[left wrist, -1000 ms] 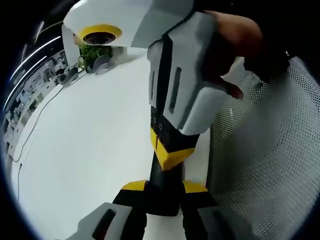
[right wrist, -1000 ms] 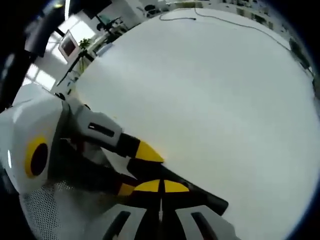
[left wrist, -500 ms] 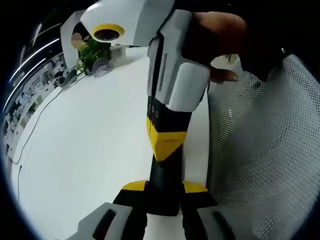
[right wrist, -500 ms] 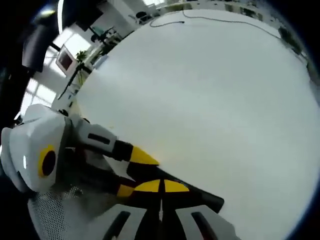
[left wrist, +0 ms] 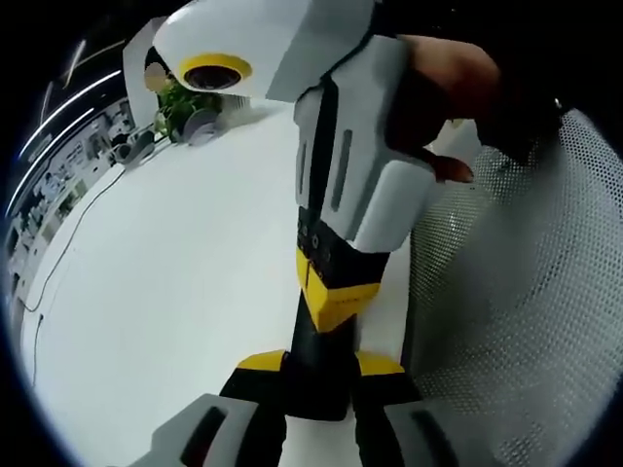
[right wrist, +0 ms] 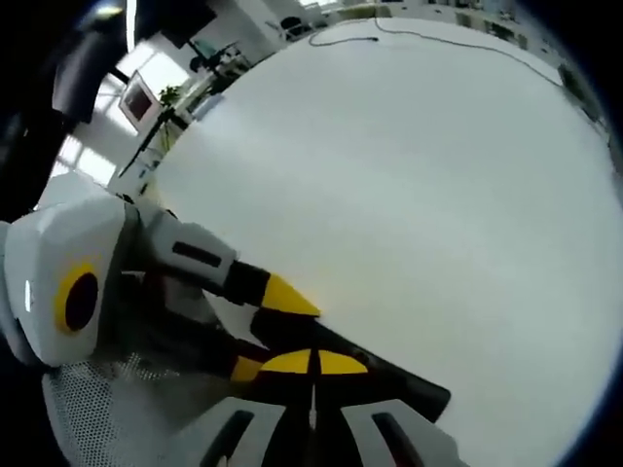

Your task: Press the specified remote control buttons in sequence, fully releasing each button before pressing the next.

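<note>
A black remote control point(left wrist: 313, 342) lies lengthwise between the yellow-tipped jaws of my left gripper point(left wrist: 319, 364), which is shut on its near end just above the white table point(left wrist: 175, 272). My right gripper point(left wrist: 336, 297) comes down from above, held by a hand point(left wrist: 458, 78). Its jaws are shut, and its yellow tip rests on the remote's button face. In the right gripper view, my right gripper point(right wrist: 311, 362) has its tips together over the remote control point(right wrist: 399, 381). The left gripper point(right wrist: 265, 331) reaches in from the left and clamps the remote.
A white mesh chair back point(left wrist: 516, 321) stands close on the right, and the chair point(right wrist: 107, 409) also shows at lower left. A plant point(left wrist: 180, 102) and a thin cable point(left wrist: 58, 253) sit at the table's far side. A monitor point(right wrist: 133, 94) stands beyond the table point(right wrist: 409, 195).
Half a second ago the right gripper stood steeper, with its tip further up the remote. It has tilted back down to where it was a second ago. The left gripper's hold is unchanged.
</note>
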